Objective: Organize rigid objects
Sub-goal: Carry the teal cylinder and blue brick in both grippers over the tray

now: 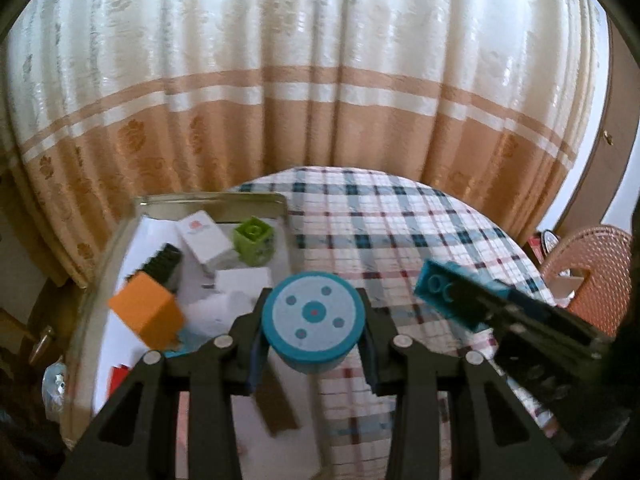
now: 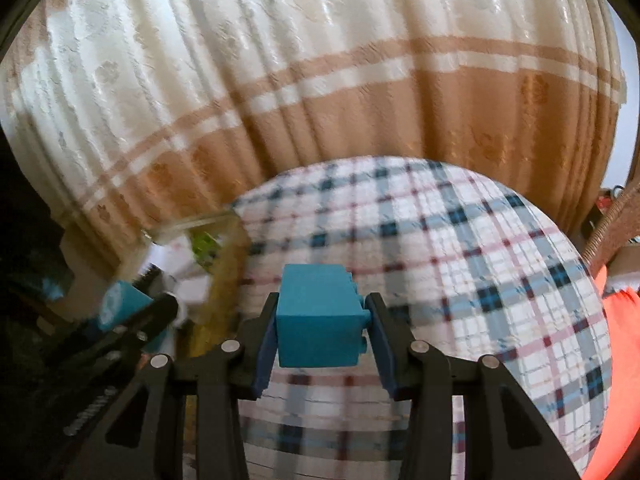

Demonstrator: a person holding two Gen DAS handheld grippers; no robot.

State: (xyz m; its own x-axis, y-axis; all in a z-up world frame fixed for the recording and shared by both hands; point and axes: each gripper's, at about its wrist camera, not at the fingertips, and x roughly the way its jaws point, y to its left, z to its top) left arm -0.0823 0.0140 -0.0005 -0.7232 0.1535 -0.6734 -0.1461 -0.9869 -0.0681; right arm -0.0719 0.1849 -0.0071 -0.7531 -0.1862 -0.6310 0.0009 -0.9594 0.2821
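Left tool point(image 1: 314, 340) clamped on round teal disc point(image 1: 314, 320); right tool point(image 2: 322, 332) clamped on teal studded plastic brick point(image 2: 318, 316); both above plaid-covered bench point(image 1: 400, 232).

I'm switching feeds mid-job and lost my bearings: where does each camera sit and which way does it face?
Left wrist: on the left gripper, facing the curtain over the plaid table; its fingers clamp a teal disc; clear tray at left.
Right wrist: on the right gripper, facing the same way; its fingers clamp a teal brick.
Shared: table, tray, both held pieces, each other's gripper.
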